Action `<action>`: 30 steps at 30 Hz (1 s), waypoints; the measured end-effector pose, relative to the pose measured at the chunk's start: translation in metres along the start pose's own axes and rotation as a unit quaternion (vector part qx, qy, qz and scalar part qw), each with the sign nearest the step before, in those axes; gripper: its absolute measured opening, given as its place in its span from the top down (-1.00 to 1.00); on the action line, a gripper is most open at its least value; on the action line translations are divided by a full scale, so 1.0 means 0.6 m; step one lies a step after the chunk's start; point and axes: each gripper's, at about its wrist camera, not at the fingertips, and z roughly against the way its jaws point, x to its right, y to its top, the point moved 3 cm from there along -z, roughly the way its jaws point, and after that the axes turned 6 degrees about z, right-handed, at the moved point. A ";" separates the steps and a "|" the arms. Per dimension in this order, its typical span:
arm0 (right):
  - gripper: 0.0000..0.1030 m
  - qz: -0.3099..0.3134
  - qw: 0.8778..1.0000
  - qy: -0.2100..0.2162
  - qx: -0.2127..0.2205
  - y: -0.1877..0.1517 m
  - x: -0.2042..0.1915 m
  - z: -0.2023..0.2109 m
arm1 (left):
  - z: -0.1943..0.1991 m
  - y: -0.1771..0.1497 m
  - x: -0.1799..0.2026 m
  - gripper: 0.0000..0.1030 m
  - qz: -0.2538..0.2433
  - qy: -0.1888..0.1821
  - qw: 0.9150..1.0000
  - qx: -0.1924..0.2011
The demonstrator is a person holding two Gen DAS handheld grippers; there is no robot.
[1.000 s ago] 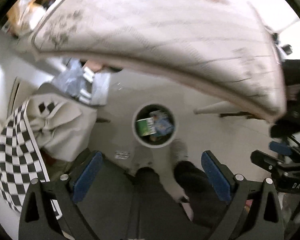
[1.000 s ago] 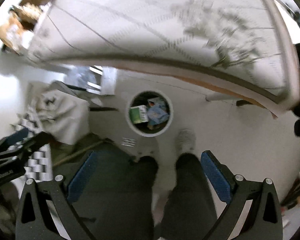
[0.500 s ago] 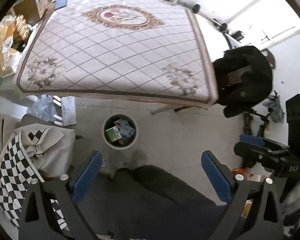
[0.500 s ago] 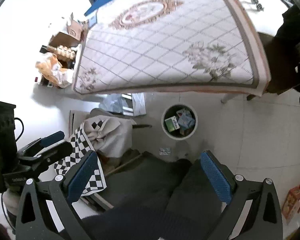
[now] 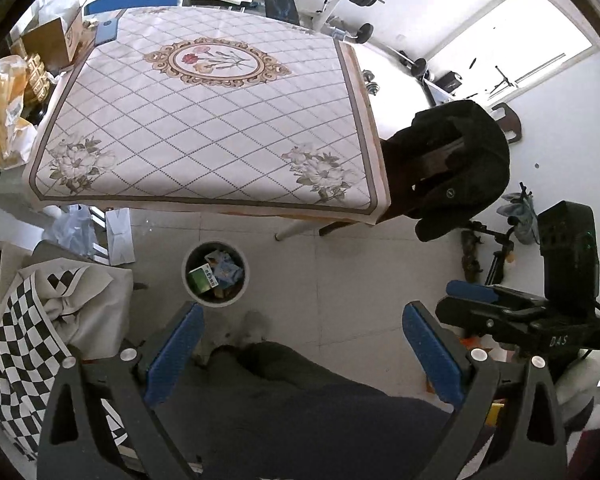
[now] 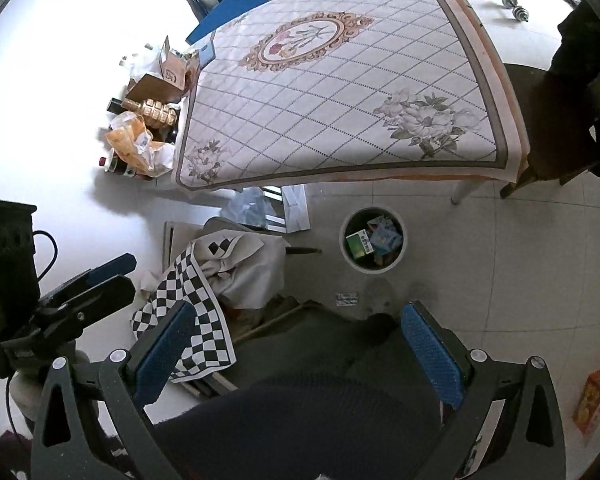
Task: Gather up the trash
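Trash sits in the bin [image 5: 215, 274] on the floor.
We hold both grippers, left [image 5: 300, 354] and right [image 6: 298, 354], wide apart and empty, high above the table [image 5: 204, 128], so we look for more.

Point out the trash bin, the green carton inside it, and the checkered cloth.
trash bin [image 5: 189, 288]: left wrist view, on its white rim, left side.
green carton [image 5: 199, 279]: left wrist view, on its green top face.
checkered cloth [image 6: 204, 320]: right wrist view, on the hanging checkered part.

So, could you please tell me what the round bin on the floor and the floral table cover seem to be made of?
Trash bin: probably plastic, judging by its smooth, matte, pale-grey rim. Table cover: likely wipeable vinyl or oilcloth, lying flat with a printed pattern and faint sheen, though it could be fabric.
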 end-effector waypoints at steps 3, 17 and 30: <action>-1.00 -0.003 1.000 -0.002 0.001 -0.005 0.003 0.002 | 0.002 -0.006 0.003 -0.97 0.004 -0.003 1.000 -0.002; -1.00 -0.004 1.000 -0.010 0.003 -0.009 -0.008 0.014 | 0.001 -0.016 0.002 -0.99 0.011 -0.008 1.000 0.003; -1.00 -0.004 1.000 -0.011 -0.001 -0.010 -0.007 0.016 | -0.003 -0.015 0.001 -0.99 0.004 -0.016 1.000 -0.005</action>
